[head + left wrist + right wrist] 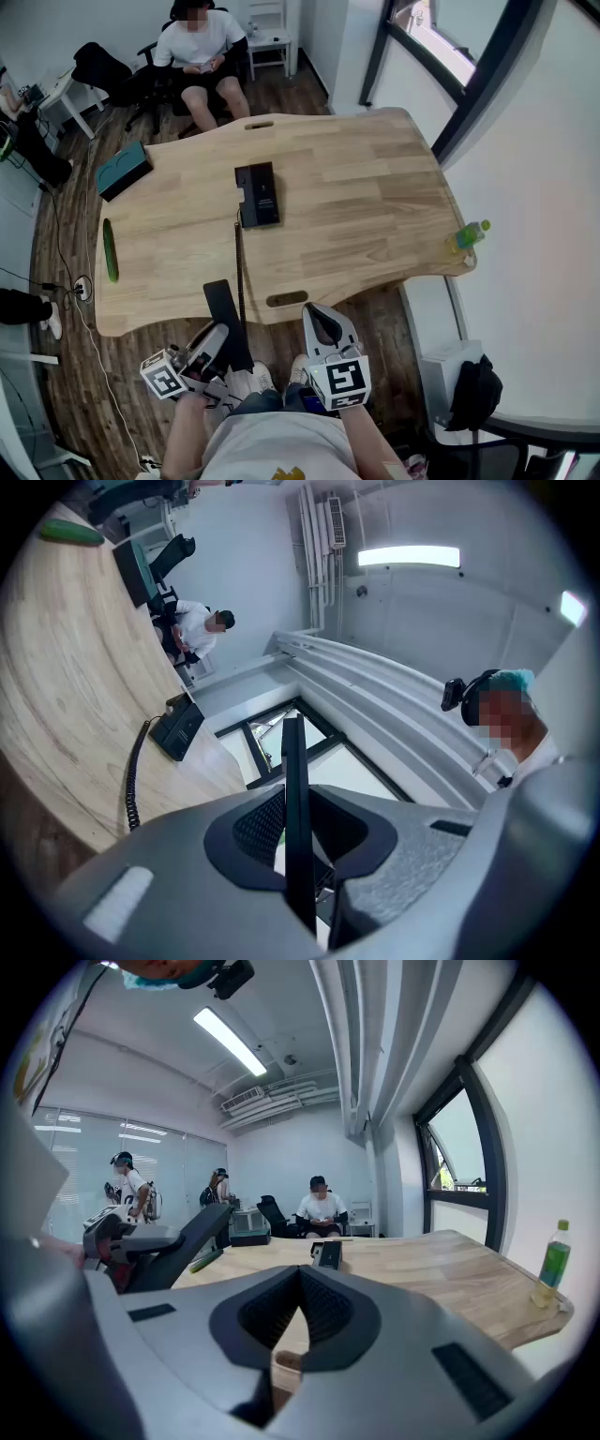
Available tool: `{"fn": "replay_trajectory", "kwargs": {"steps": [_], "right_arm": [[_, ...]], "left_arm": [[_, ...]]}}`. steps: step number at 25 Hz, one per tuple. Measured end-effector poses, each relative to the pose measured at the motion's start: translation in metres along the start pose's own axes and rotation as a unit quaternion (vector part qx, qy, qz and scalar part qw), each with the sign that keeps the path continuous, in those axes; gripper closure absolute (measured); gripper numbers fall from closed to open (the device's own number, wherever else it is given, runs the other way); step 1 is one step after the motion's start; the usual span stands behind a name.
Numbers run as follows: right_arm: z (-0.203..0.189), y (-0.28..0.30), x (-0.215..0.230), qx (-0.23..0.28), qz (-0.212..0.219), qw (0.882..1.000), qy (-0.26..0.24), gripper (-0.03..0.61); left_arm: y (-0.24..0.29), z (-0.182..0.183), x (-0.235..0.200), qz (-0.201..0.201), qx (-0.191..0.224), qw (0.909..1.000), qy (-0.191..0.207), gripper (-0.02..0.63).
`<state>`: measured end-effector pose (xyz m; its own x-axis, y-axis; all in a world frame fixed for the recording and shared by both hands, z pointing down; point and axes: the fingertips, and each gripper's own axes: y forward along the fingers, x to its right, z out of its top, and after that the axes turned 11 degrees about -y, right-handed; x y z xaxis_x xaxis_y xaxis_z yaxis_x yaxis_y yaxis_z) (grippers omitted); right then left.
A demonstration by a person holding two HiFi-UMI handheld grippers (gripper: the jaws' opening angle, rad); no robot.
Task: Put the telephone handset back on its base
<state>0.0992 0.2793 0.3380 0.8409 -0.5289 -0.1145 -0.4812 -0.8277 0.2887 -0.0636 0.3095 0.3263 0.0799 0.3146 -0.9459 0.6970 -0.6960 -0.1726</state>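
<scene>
The black telephone base (257, 195) lies on the wooden table (375, 197), left of its middle. Its coiled cord (240, 272) runs off the near edge to the black handset (225, 323), held below table level. My left gripper (217, 333) is shut on the handset; in the left gripper view the handset (292, 827) stands edge-on between the jaws, with the base (178, 726) far off to the left. To the right, my right gripper (319, 317) is shut and holds nothing. The right gripper view shows its closed jaws (300, 1279) facing the base (328, 1253).
A teal case (124, 169) and a long green object (111, 250) lie at the table's left. A green bottle (466, 236) stands at its right edge. A seated person (202, 56) is beyond the far edge. Cables trail over the floor at left.
</scene>
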Motion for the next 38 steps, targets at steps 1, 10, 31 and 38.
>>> {"fn": "replay_trajectory", "kwargs": {"steps": [1, 10, 31, 38], "right_arm": [[-0.001, -0.001, 0.001, -0.001, 0.001, 1.0, 0.0, 0.575], [-0.005, -0.005, 0.007, 0.002, 0.002, 1.0, 0.001, 0.575], [-0.006, 0.011, 0.044, 0.01, -0.001, 1.0, 0.007, 0.575], [-0.001, 0.066, 0.068, -0.004, -0.009, 1.0, 0.012, 0.575]], "left_arm": [[-0.001, -0.002, -0.001, 0.003, 0.0, 1.0, 0.001, 0.537], [0.003, -0.005, 0.0, 0.007, 0.0, 1.0, 0.005, 0.537], [0.033, 0.018, -0.019, 0.013, 0.015, 0.9998, 0.01, 0.537], [0.068, 0.066, -0.05, 0.016, 0.011, 0.9998, -0.004, 0.537]]}}
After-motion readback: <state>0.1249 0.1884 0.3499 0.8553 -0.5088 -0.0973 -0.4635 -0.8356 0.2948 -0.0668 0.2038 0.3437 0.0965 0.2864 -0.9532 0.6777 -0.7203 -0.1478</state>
